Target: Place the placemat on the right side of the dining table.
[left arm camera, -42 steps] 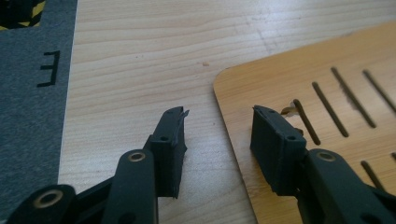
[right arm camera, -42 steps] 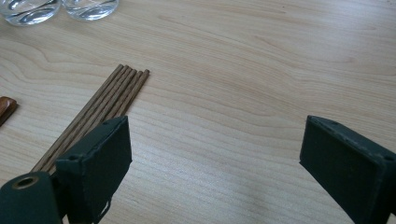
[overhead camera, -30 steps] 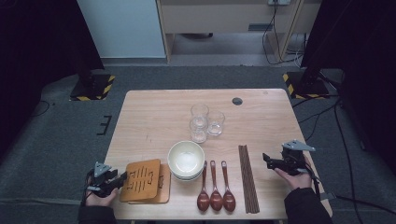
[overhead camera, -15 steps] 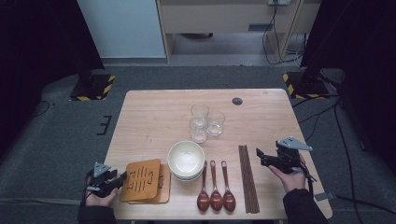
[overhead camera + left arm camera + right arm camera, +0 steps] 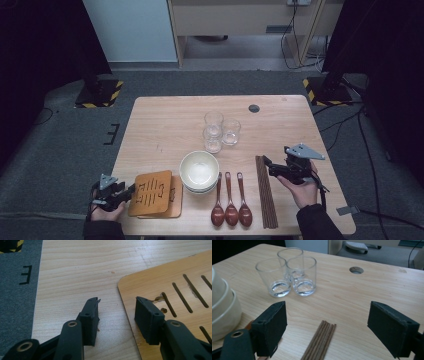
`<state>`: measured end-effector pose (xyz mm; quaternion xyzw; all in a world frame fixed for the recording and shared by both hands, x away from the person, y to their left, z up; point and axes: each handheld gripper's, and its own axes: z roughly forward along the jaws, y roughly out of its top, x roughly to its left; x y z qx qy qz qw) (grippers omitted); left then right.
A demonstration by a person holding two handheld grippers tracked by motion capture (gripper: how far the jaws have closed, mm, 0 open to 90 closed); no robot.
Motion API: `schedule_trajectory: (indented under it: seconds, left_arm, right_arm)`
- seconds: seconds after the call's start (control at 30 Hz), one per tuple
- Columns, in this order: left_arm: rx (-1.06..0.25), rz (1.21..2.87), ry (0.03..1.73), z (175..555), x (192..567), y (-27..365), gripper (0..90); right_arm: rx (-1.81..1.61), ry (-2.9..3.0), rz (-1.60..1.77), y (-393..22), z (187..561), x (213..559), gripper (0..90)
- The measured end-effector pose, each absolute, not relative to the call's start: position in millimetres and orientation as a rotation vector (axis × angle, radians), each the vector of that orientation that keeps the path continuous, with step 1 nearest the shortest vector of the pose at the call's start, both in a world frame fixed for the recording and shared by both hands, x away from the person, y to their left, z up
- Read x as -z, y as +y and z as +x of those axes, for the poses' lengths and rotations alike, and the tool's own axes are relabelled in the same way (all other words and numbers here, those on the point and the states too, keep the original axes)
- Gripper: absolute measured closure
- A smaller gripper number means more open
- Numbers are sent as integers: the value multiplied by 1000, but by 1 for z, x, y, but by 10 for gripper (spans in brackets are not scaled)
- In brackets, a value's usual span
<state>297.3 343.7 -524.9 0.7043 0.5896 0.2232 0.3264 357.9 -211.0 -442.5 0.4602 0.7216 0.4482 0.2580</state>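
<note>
Near the middle of the pale wooden tabletop stand three clear drinking glasses, touching in a cluster. Just below them sits a stack of white ceramic bowls; to its right lie three dark brown wooden spoons, side by side.

A pale wooden tabletop carries three clear drinking glasses near its centre. Along the near edge lie stacked slotted wooden boards toward the left corner, stacked white bowls, three brown wooden spoons, and dark chopsticks toward the right.
</note>
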Motion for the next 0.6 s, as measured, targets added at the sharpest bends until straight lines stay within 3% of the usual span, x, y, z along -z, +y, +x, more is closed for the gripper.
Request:
schedule_trajectory:
  seconds: [0.6]
  left_arm:
    - [-583, 1841, 1546, 297, 525, 344, 531]
  right_arm:
    - [-1309, 1968, 1152, -168, 349, 415, 174]
